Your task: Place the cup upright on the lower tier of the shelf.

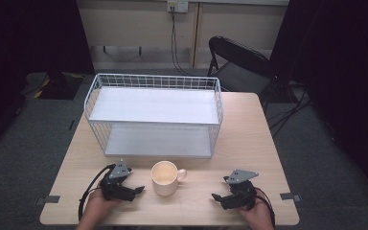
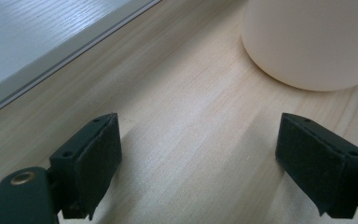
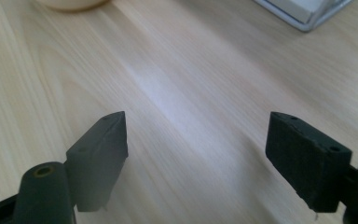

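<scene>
A cream mug (image 1: 165, 178) stands upright on the wooden table (image 1: 249, 139), handle to the right, just in front of a white wire basket shelf (image 1: 154, 115). My left gripper (image 1: 136, 190) rests on the table to the mug's left, open and holding nothing. In the left gripper view its jaws stand wide apart over bare wood, with the mug (image 2: 312, 42) ahead at the upper right. To the mug's right, my right gripper (image 1: 216, 197) lies near the front edge, open and holding nothing; its own view has the mug's base (image 3: 70, 3) at the top left.
The two-level wire shelf takes up the table's far half; its lower board (image 2: 32, 42) and a corner (image 3: 307, 11) appear in the gripper views. A black folding chair (image 1: 242, 62) stands behind the table at the right. Bare wood lies between the grippers and the shelf.
</scene>
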`<act>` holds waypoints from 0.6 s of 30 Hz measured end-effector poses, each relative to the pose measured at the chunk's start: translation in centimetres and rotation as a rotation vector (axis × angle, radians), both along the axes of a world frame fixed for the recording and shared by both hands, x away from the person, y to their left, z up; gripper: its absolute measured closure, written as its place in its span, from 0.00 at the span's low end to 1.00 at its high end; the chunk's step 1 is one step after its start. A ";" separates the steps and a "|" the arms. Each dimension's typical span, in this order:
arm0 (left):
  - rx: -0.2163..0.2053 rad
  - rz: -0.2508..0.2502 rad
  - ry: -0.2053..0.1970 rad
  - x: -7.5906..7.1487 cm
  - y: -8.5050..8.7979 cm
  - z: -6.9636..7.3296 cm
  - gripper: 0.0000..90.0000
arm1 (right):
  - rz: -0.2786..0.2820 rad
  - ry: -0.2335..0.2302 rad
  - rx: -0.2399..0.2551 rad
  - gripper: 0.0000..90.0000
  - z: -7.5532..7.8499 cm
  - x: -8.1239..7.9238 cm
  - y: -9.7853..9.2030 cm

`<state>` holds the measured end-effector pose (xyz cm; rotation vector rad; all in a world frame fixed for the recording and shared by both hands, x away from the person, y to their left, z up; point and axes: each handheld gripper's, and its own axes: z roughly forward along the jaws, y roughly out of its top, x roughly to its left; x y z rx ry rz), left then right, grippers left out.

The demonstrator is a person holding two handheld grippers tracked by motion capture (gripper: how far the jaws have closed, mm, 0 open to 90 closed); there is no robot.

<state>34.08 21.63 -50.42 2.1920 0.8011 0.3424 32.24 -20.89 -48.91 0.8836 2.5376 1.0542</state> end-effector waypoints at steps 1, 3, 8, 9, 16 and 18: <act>-0.001 0.001 0.000 0.0 0.0 0.0 0.15 | -0.005 0.009 0.018 0.23 0.2 0.1 0.1; 0.000 0.000 0.000 0.0 0.0 0.0 0.15 | -0.003 0.016 0.057 0.24 0.7 0.4 0.6; 0.001 0.002 0.000 0.0 0.0 0.0 0.15 | 0.024 0.000 0.049 0.24 1.4 0.9 1.9; -0.001 0.001 0.000 0.0 0.0 0.0 0.15 | 0.026 -0.001 0.056 0.24 1.5 0.9 2.2; 0.001 0.001 0.001 0.0 0.0 0.0 0.15 | 0.062 0.010 0.086 0.28 2.0 1.5 4.3; -0.001 0.001 0.001 0.0 0.0 0.0 0.15 | 0.068 0.008 0.092 0.30 2.1 1.6 4.8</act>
